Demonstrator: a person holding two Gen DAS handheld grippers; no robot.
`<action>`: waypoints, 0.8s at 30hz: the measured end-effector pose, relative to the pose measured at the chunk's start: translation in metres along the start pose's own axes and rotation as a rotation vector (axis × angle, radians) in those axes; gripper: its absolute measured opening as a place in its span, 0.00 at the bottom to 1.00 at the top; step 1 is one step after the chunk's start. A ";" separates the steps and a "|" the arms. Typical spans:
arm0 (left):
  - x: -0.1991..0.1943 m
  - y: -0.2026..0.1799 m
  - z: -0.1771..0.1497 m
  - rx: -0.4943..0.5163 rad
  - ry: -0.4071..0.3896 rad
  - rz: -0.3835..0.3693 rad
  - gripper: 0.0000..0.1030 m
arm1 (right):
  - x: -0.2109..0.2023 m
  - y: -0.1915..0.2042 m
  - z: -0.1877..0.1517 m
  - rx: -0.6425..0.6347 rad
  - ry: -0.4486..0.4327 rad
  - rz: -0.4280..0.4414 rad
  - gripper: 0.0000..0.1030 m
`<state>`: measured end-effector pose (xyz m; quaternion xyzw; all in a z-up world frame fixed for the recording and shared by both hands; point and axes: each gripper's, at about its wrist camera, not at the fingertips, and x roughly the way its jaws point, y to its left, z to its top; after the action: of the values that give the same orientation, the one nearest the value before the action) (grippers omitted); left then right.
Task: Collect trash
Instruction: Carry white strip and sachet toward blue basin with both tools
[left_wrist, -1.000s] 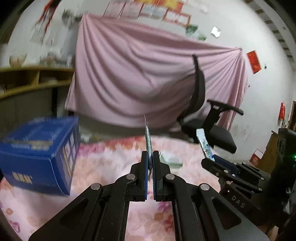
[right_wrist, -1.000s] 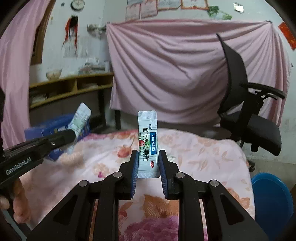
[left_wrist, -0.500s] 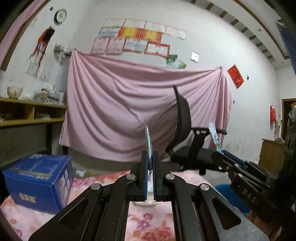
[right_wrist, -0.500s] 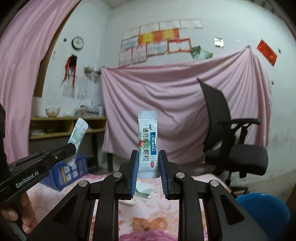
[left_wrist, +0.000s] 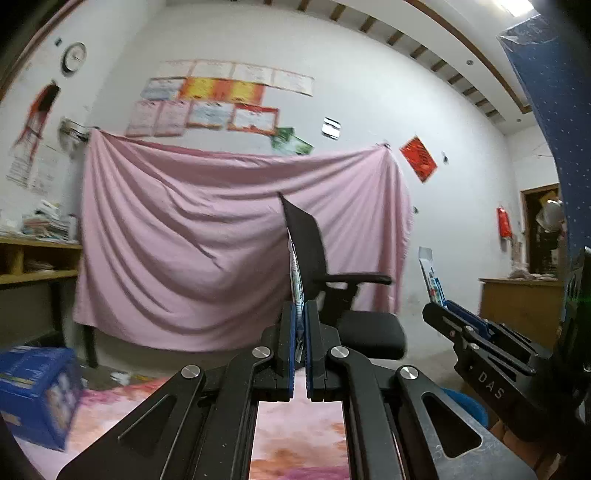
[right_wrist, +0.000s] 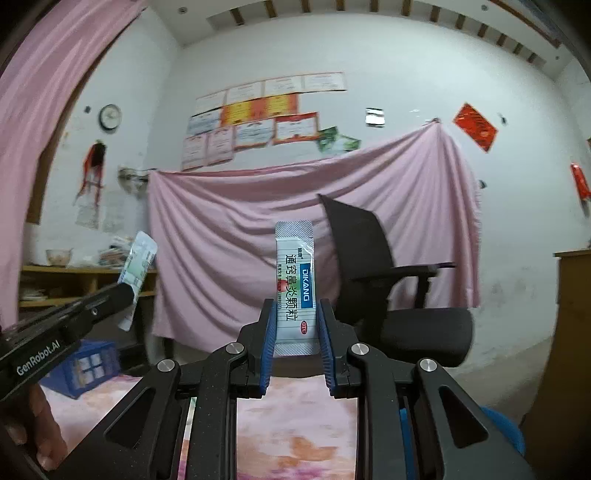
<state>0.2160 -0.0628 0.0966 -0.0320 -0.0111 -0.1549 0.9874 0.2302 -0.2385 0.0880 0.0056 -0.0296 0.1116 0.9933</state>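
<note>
While both grippers are raised, the right gripper (right_wrist: 295, 330) clamps its jaws on an upright sachet (right_wrist: 294, 284), the left gripper (left_wrist: 300, 325) pinches another packet (left_wrist: 295, 269) edge-on; the blue bin (right_wrist: 506, 428) sits low right, nearer the right.

Both wrist fisheyes sit behind own claw, aimed level-to-upward at far wall. Shared: pink drape (left_wrist: 229, 240) (right_wrist: 258, 236), office chair (left_wrist: 332, 295) (right_wrist: 388, 295). Each view catches other claw at near side edge.
</note>
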 end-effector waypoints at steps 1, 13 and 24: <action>0.006 -0.008 0.000 0.003 0.011 -0.016 0.02 | -0.001 -0.006 0.001 0.005 0.001 -0.014 0.19; 0.095 -0.085 -0.011 -0.056 0.284 -0.233 0.02 | -0.003 -0.089 -0.011 0.135 0.117 -0.186 0.20; 0.153 -0.119 -0.033 -0.121 0.526 -0.312 0.02 | 0.006 -0.141 -0.036 0.261 0.273 -0.279 0.20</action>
<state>0.3251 -0.2248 0.0760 -0.0474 0.2490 -0.3081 0.9170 0.2690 -0.3740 0.0521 0.1229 0.1206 -0.0241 0.9848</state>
